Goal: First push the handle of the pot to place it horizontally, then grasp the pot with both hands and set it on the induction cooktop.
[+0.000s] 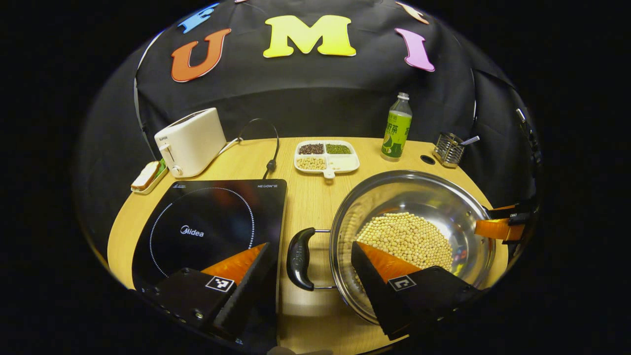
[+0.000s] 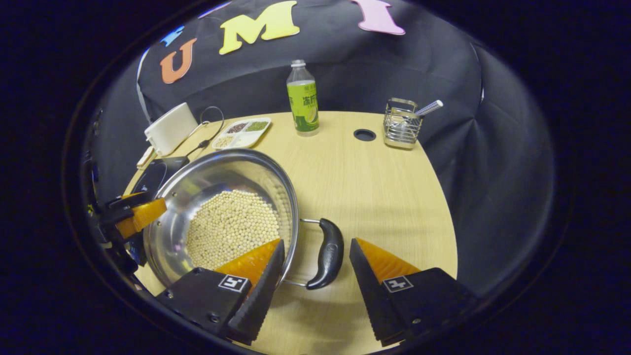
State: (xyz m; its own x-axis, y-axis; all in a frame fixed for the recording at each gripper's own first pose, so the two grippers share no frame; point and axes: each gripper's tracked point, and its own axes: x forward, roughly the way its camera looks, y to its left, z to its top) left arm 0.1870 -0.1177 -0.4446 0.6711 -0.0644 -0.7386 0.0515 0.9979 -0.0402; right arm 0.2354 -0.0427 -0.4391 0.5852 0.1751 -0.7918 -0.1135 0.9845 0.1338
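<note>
My fingers on the left gripper [image 1: 310, 276] are spread wide, straddling the pot's left handle [image 1: 300, 258] without pressing it; one finger hangs over the induction cooktop [image 1: 207, 231], the other over the pot [image 1: 411, 236] rim. My fingers on the right gripper [image 2: 315, 273] are likewise spread, bracketing the pot's right handle [image 2: 328, 254], one over the rim and one over bare counter [image 2: 374, 187]. The pot, holding a heap of pale beans [image 1: 406, 236], rests on the counter just right of the cooktop, its two handles lying left and right, so the handle-levelling step appears done. The step in hand is judged to be the two-handed grasp: both grippers are aligned but not yet closed. The next move calls for closing each pair of fingers on its handle together, lifting level so the beans stay put, then carrying the pot leftward and setting it inside the cooktop's ring. At the far edge stand a toaster [image 1: 190, 142], a divided dish [image 1: 326, 157], a green bottle [image 1: 397, 129] and a wire holder [image 1: 447, 149], well apart from the path.
</note>
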